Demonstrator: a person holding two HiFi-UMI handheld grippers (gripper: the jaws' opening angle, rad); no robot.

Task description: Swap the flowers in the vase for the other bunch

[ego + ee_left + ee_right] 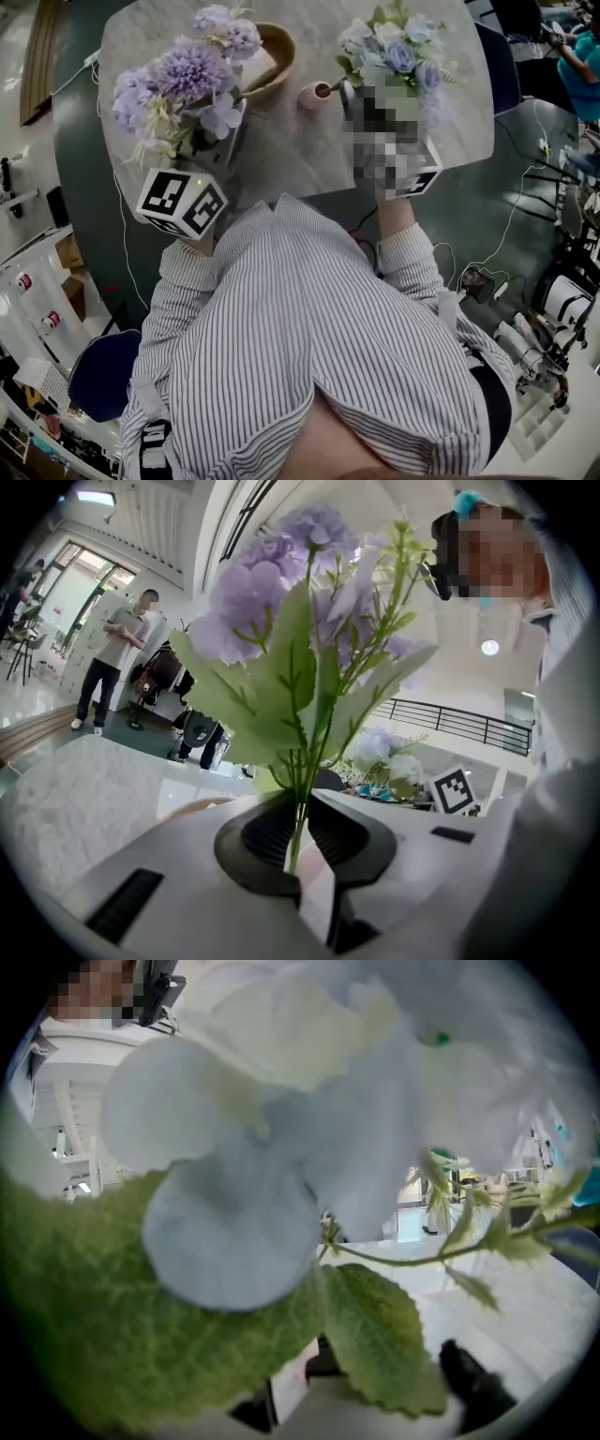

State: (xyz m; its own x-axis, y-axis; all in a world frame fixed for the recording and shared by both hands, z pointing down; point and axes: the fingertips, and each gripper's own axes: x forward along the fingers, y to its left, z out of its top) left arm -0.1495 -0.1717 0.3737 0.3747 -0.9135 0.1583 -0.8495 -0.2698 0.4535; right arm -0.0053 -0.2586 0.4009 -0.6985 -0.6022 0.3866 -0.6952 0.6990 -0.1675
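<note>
A purple bunch (187, 80) stands up from my left gripper (225, 141) over the left of the marble table (300, 159). In the left gripper view the left gripper (300, 832) is shut on the bunch's thin green stems (298, 799). A pale blue and white bunch (394, 47) rises from my right gripper (349, 94), just right of the small pink vase (316, 95), whose mouth shows no flowers in it. Pale petals (281, 1147) and green leaves (375, 1335) fill the right gripper view and hide that gripper's jaws.
A wooden bowl (274, 52) sits behind the purple bunch at the table's far side. A blue chair (499, 66) stands right of the table, with cables (511, 216) on the floor. A person (112, 658) stands beyond the table in the left gripper view.
</note>
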